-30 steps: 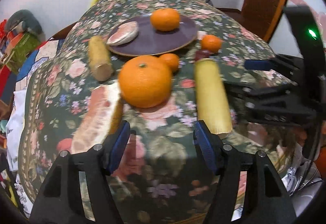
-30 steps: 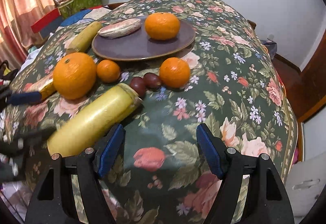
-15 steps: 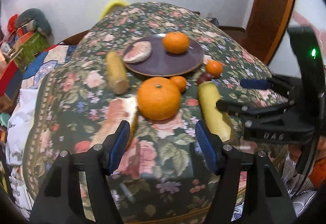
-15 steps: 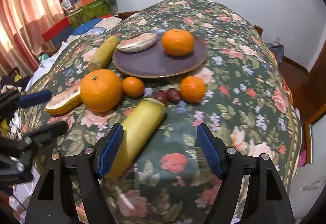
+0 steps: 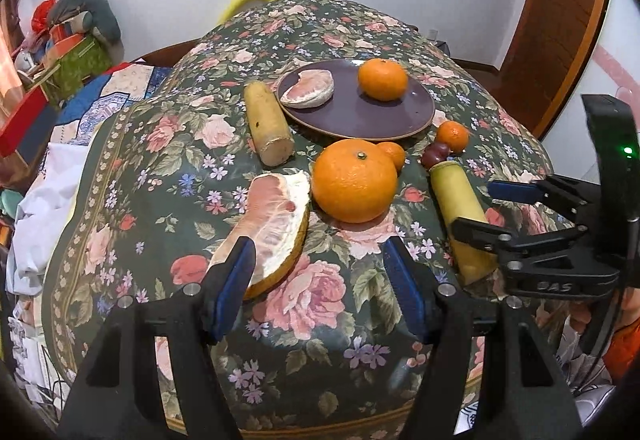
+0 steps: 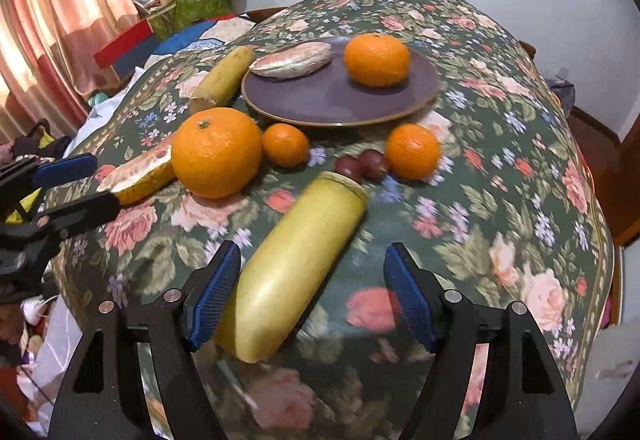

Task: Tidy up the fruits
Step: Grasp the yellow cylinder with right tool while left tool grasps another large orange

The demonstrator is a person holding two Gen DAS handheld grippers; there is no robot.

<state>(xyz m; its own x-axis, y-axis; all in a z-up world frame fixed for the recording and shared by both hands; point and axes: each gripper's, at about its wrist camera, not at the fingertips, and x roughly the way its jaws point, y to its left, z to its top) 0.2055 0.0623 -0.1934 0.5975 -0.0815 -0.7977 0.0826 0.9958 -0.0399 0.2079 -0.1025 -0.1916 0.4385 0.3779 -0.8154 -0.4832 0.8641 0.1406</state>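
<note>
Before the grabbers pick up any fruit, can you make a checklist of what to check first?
1. Left hand-held gripper open, nothing held: ok.
2. Right hand-held gripper open, nothing held: ok.
3. Round purple plate has bare room: ok.
4. Long yellow-green cut stalk lies partly between the right fingers: ok.
5. Pink pomelo wedge near the left fingers: ok.
6. Big orange resting without rolling: cannot tell.

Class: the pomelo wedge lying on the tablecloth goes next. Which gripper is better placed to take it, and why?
Left. The left gripper is open with the pomelo wedge beside its left finger; the right gripper faces the yellow cylinder.
</note>
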